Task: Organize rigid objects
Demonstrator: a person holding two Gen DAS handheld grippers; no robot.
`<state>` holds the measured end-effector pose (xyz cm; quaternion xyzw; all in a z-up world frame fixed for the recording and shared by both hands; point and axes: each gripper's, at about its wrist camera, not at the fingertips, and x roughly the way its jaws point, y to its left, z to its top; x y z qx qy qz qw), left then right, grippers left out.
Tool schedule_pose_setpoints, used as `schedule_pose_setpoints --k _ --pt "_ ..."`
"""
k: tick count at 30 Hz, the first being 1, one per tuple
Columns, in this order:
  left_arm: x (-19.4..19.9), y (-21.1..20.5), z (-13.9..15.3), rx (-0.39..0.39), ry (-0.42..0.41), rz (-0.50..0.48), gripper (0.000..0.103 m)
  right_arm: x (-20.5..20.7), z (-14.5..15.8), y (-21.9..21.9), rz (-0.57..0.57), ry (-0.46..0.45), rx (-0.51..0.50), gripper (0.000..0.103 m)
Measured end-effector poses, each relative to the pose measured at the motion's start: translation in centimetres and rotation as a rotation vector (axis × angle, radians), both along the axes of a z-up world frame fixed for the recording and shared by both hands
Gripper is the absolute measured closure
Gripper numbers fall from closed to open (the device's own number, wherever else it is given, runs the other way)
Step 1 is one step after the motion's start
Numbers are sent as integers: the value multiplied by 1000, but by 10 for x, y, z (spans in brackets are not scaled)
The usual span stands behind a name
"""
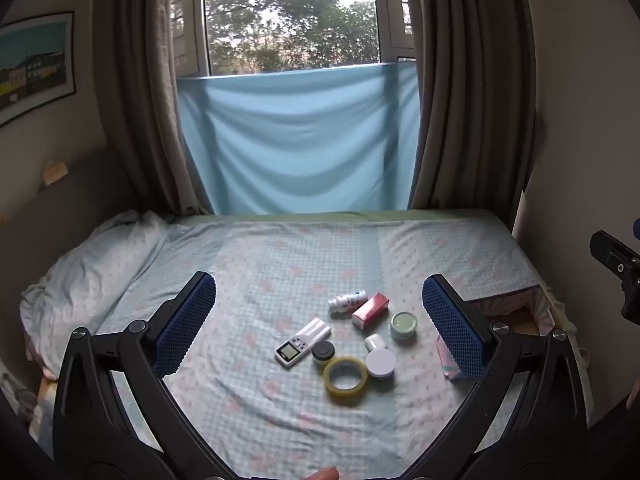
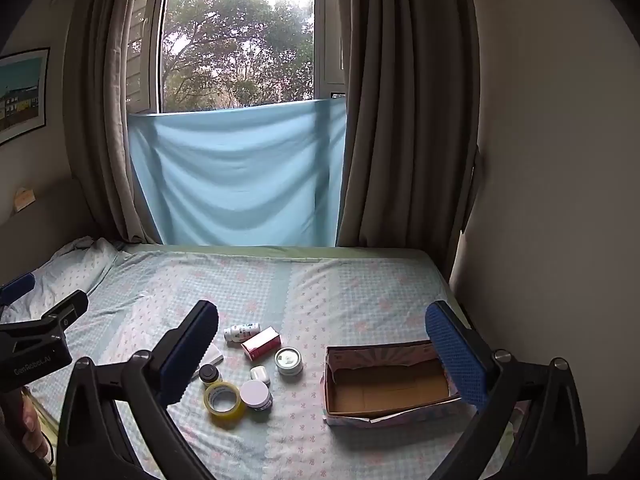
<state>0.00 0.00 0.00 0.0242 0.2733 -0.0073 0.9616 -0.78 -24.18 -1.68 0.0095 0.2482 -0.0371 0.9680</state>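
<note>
Small rigid items lie clustered on the bed sheet (image 1: 280,248): a white bottle (image 1: 347,301), a red box (image 1: 370,311), a green-lidded jar (image 1: 403,325), a white remote-like device (image 1: 303,342), a dark-lidded jar (image 1: 323,352), a yellow tape roll (image 1: 345,376) and a white-lidded jar (image 1: 381,363). My left gripper (image 1: 319,286) hangs open above the cluster, holding nothing. My right gripper (image 2: 320,312) is also open and empty. An open cardboard box (image 2: 360,412) sits to the right of the tape roll (image 2: 223,399) and the red box (image 2: 261,343), with its right end hidden behind my right finger.
A rumpled pillow (image 1: 88,276) lies at the bed's left end. A blue cloth (image 1: 296,140) hangs under the window between brown curtains. A wall runs close along the bed's right side (image 2: 540,240). Bare sheet stretches behind the cluster.
</note>
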Motion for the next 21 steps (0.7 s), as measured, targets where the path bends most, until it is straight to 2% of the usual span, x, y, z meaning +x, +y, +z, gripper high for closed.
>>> schedule_pose_setpoints --k 4,8,11,16,21 --pt "8 2 -3 -17 0 -39 1 1 1 -10 -2 1 15 0" --pt "-6 -3 1 5 -83 -53 1 1 6 -12 -11 -12 6 0" --pt "-6 3 7 -3 -85 -40 1 -1 7 -6 -22 -21 -10 0" --pt "-8 -4 8 39 -100 -33 1 4 5 -9 -23 -18 -6 0" --pt "-8 -4 10 26 -106 -35 1 5 4 -7 -17 -20 -12 0"
